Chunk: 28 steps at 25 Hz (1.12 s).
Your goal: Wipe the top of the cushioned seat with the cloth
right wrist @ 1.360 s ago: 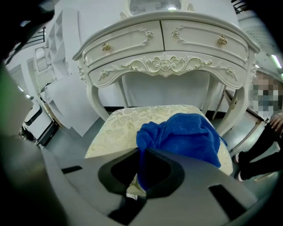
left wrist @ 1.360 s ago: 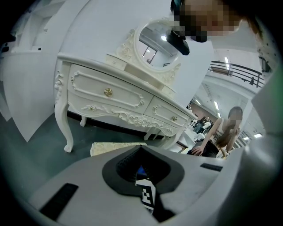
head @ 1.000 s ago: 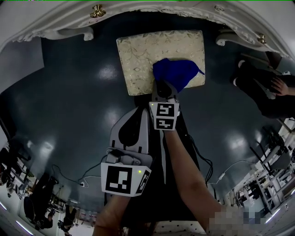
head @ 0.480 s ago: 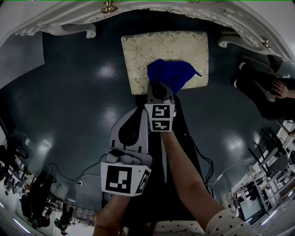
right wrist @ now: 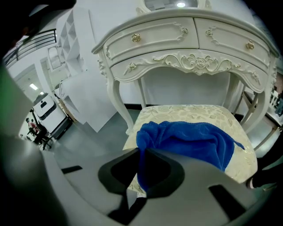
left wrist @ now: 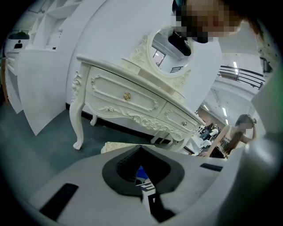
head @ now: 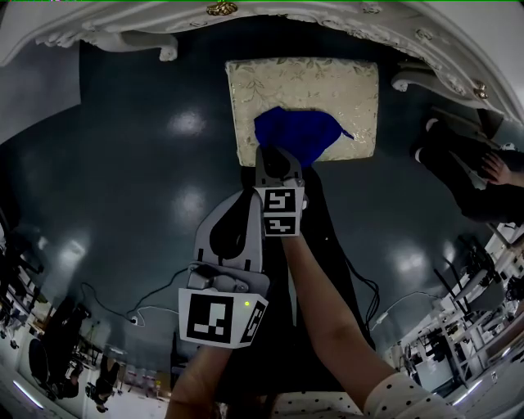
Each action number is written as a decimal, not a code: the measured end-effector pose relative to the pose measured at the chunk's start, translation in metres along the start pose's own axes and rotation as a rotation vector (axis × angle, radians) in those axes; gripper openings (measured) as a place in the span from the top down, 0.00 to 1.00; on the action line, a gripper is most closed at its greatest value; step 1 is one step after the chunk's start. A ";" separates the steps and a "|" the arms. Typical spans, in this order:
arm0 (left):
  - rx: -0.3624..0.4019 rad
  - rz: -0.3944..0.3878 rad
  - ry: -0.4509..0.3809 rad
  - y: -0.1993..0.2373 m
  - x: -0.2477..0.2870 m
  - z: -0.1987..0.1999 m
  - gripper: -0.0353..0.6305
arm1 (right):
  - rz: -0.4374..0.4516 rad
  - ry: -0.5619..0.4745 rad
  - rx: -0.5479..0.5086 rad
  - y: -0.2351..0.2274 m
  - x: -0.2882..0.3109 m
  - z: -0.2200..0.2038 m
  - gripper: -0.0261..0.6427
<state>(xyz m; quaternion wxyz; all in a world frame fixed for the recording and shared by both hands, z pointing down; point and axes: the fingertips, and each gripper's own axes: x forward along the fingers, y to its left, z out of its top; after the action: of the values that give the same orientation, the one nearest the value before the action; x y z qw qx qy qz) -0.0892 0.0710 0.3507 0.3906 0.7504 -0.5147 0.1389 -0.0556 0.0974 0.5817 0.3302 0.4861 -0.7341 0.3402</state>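
The cream patterned cushioned seat point(head: 327, 82) stands on the dark floor in front of the dressing table. A blue cloth point(head: 295, 135) lies spread over its near half. My right gripper point(head: 274, 164) is at the seat's near edge, shut on the cloth's near-left corner. In the right gripper view the cloth point(right wrist: 185, 139) drapes from the jaws of the right gripper point(right wrist: 141, 176) across the seat point(right wrist: 190, 112). My left gripper point(head: 237, 214) hangs back over the floor, shut and holding nothing. In the left gripper view the left gripper point(left wrist: 141, 176) points toward the seat point(left wrist: 117, 146).
A white carved dressing table point(head: 246, 24) arches over the far side of the seat; its legs point(right wrist: 116, 101) flank the seat. A seated person point(head: 475, 164) is at the right. Cables point(head: 147, 311) lie on the floor at lower left.
My right gripper has dragged the blue cloth leftward across the seat's near half. The left gripper has stayed where it was.
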 end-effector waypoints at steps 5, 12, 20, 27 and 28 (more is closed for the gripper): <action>-0.011 0.014 -0.010 0.006 -0.004 0.001 0.95 | 0.041 -0.016 0.007 0.013 0.018 -0.031 0.89; -0.024 0.030 -0.018 0.014 -0.009 0.002 0.95 | 0.087 0.001 -0.039 0.034 0.013 -0.011 0.89; -0.034 0.052 -0.029 0.017 -0.012 0.001 0.95 | 0.138 0.030 -0.093 0.058 0.008 0.010 0.89; -0.050 0.079 -0.039 0.027 -0.020 0.000 0.95 | 0.160 0.047 -0.115 0.071 0.010 0.009 0.89; -0.053 0.083 -0.040 0.028 -0.021 0.000 0.95 | 0.163 0.048 -0.118 0.072 0.011 0.008 0.89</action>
<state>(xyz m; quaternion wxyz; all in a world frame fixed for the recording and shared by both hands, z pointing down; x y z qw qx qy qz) -0.1227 0.0802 0.3502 0.3938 0.7204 -0.5567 0.1265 -0.1274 0.1065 0.5731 0.3471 0.3962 -0.7817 0.3339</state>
